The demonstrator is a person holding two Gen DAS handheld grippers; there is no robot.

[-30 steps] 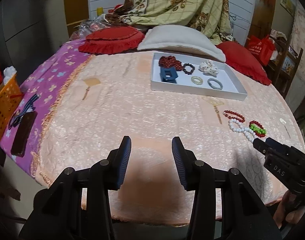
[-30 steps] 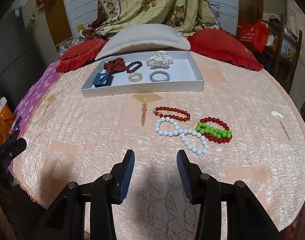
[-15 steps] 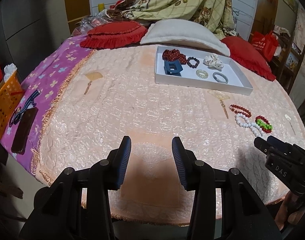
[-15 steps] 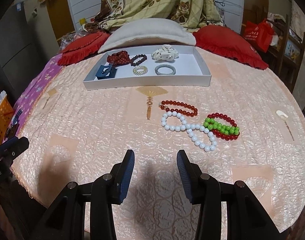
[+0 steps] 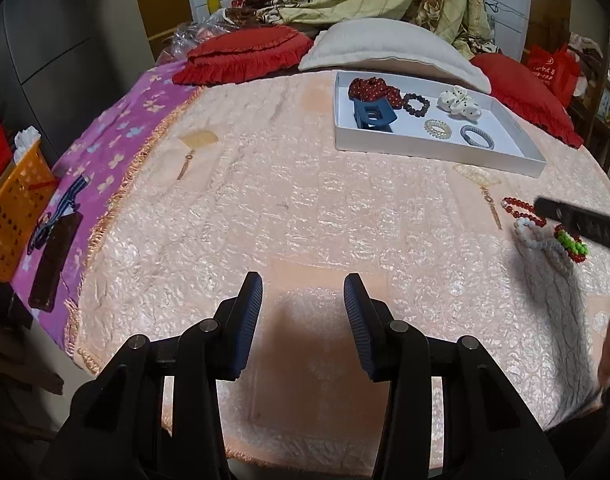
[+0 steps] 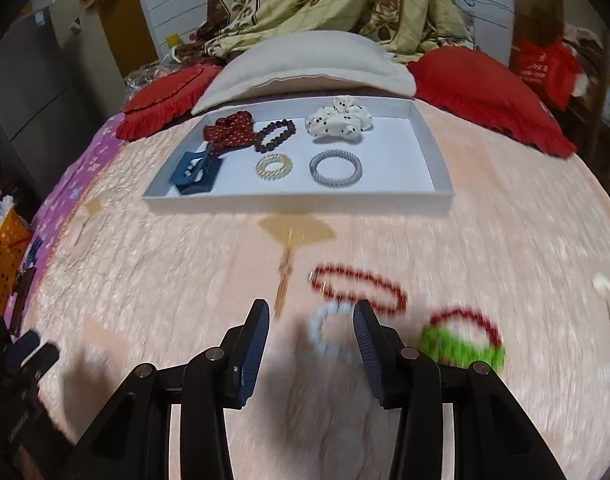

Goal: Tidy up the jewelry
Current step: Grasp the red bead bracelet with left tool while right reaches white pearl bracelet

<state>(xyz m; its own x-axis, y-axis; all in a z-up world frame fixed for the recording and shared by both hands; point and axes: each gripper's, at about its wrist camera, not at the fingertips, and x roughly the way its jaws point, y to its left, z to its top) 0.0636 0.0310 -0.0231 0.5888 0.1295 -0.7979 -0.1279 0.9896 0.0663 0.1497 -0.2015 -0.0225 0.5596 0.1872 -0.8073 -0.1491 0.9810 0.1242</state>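
Note:
A white tray (image 6: 297, 202) at the back of the bed holds a blue claw clip (image 6: 195, 172), two scrunchies, a dark bead bracelet (image 6: 275, 136) and two coil hair ties. Loose on the peach bedspread lie a red bead bracelet (image 6: 361, 286), a white bead strand (image 6: 325, 336) and a green bracelet (image 6: 461, 346) over another red one. My right gripper (image 6: 311, 308) hangs open just above the white strand, which shows blurred between its fingers. My left gripper (image 5: 303, 284) is open over bare bedspread, far left of the beads (image 5: 545, 244); the tray (image 5: 425, 152) lies ahead to its right.
Red pillows (image 5: 245, 54) and a white pillow (image 5: 389, 46) line the back edge behind the tray. An orange basket (image 5: 13, 216) and a dark flat case (image 5: 55, 256) sit at the left on the purple sheet. A red bag (image 6: 545, 64) stands at the far right.
My right gripper has moved forward over the bedspread to the loose beads, which now sit at its fingertips. My left gripper has sunk a little toward the bed.

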